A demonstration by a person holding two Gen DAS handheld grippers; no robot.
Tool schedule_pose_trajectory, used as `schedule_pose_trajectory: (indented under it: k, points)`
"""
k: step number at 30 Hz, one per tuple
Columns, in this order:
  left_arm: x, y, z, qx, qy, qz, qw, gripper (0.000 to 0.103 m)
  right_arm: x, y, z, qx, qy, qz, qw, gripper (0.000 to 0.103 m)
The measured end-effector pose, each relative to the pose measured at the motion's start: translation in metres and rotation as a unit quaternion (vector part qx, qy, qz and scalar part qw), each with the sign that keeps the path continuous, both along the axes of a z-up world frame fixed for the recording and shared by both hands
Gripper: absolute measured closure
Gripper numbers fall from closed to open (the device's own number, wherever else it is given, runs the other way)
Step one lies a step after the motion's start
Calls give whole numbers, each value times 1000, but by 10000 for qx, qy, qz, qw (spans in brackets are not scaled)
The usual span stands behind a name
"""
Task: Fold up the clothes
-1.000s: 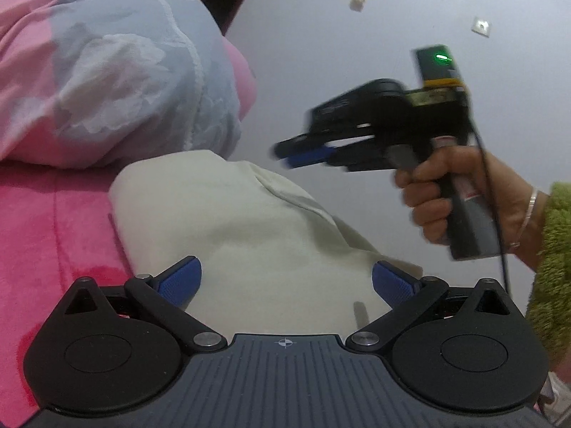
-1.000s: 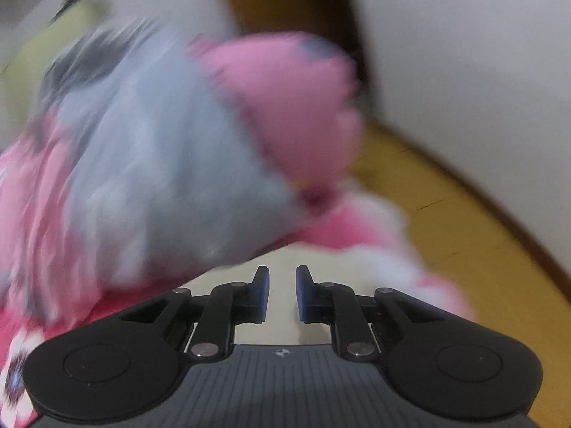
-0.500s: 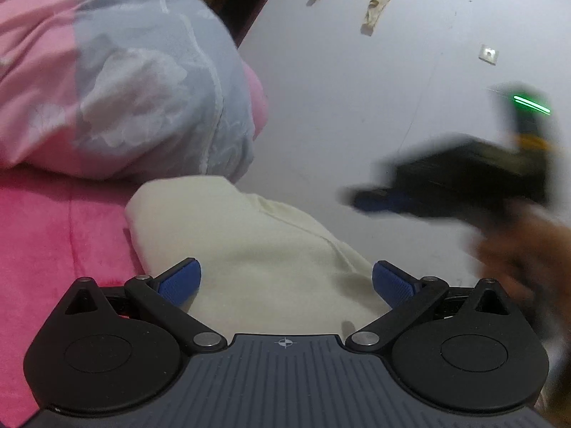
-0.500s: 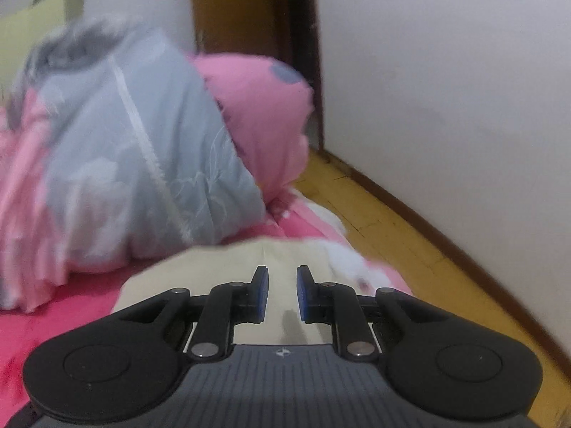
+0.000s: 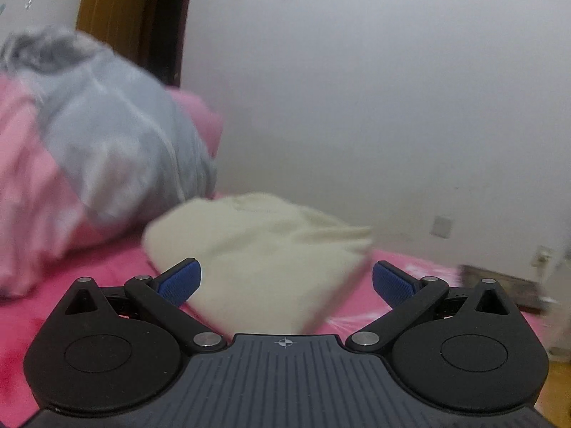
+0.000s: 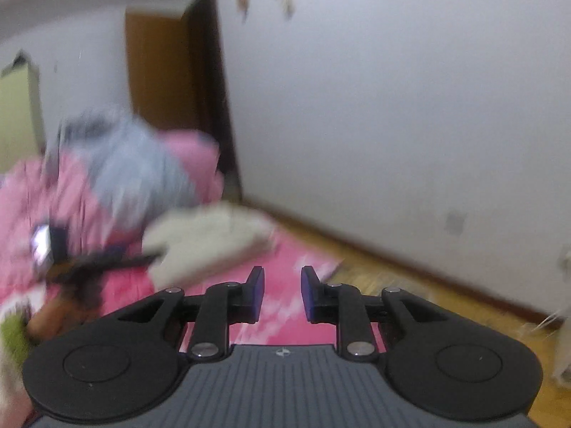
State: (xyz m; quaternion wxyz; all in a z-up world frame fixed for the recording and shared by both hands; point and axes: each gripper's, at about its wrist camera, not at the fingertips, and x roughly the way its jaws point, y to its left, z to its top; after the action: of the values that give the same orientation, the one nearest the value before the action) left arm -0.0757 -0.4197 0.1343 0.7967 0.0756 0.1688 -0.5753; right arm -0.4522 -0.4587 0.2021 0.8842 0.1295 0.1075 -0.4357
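A folded cream garment [image 5: 257, 249] lies on the pink bed sheet [image 5: 71, 267]. My left gripper [image 5: 285, 281] hovers just short of its near edge, open wide, with nothing between the blue pads [image 5: 180, 281]. In the right wrist view the same garment [image 6: 207, 239] sits further off to the left. My right gripper [image 6: 282, 292] is above the bed's edge, its jaws opening from a narrow gap and nothing between them. The blurred body of the left tool [image 6: 71, 267] and a green sleeve [image 6: 14, 331] show at the far left there.
A bulky grey and pink quilt [image 5: 107, 142] is heaped behind the garment on the left. A white wall [image 5: 392, 107] runs along the right, with a brown door [image 6: 160, 89] in the corner. Wooden floor [image 6: 392, 278] lies between bed and wall.
The right gripper has swung out of the left wrist view and pulled back from the garment, its jaws a little wider. The left gripper rose and backed off, still open.
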Motion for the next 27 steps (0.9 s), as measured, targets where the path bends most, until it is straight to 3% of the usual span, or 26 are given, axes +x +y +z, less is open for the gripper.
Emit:
schedule_pose_trajectory:
  k: [2, 5, 7, 13, 16, 21, 27]
  points:
    - [-5, 51, 34, -148, 150, -9, 9998, 0, -28, 24, 41, -506, -379, -52, 9980, 72]
    - [-6, 127, 76, -540, 690, 176, 9960, 0, -49, 69, 82, -1027, -837, 404, 9904, 43]
    - [-7, 170, 97, -668, 1032, 294, 9920, 0, -50, 92, 92, -986, -887, 917, 9869, 31]
    - [-39, 229, 104, -403, 1032, 754, 9910, 0, 4, 115, 41, 206, -530, 1707, 9837, 23]
    - [-55, 237, 96, -155, 1094, 998, 9889, 0, 31, 122, 13, 628, -327, 1538, 9856, 17]
    - [-83, 244, 93, 144, 927, 1436, 9852, 0, 50, 155, -11, 407, 170, 1253, 9911, 1]
    - [-125, 235, 94, 319, -44, 1300, 9910, 0, 60, 181, -22, 293, 709, 1063, 9914, 1]
